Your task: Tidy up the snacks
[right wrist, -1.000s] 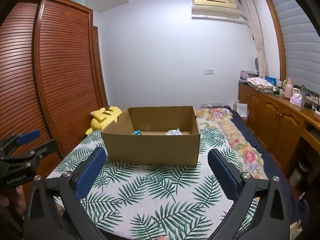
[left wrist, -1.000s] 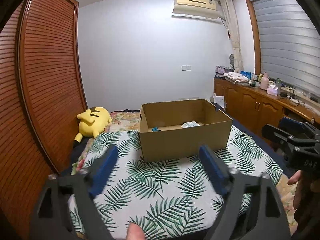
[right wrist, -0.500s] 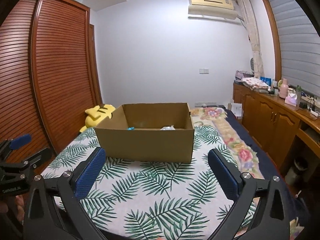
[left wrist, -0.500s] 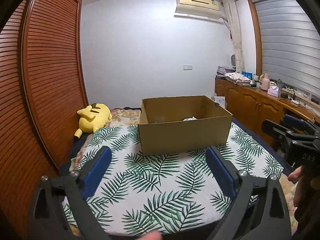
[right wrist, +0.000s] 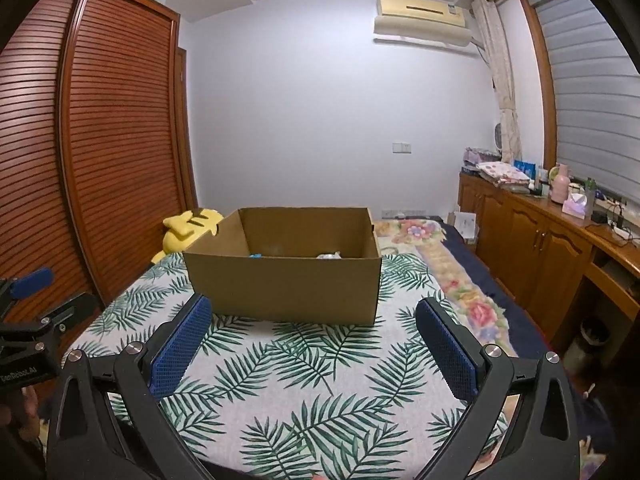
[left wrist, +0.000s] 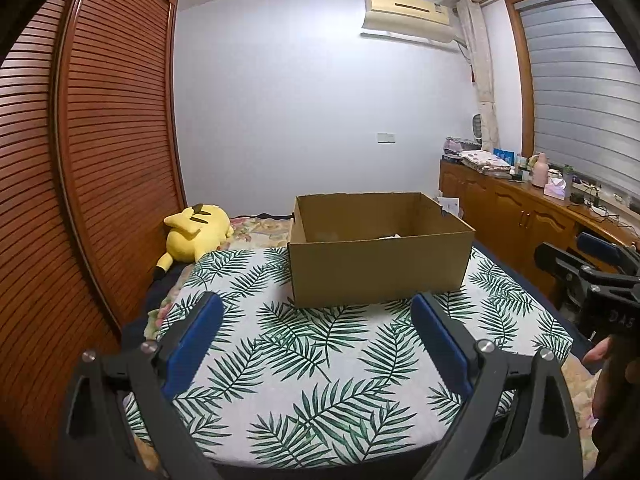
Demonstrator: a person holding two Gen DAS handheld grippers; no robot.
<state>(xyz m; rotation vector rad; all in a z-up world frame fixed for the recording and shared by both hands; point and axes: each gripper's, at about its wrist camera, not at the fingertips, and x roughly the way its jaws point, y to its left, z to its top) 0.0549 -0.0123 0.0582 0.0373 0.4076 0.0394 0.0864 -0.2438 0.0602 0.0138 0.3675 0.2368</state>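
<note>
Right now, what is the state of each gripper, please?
Left gripper: open, holding nothing.
Right gripper: open, holding nothing.

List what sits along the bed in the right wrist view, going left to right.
Left gripper → yellow plush toy → cardboard box → floral blanket → wooden cabinets.

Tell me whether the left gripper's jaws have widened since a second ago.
Yes. The left gripper has spread: its pads now stand about as wide as the cardboard box, nothing between them.
</note>
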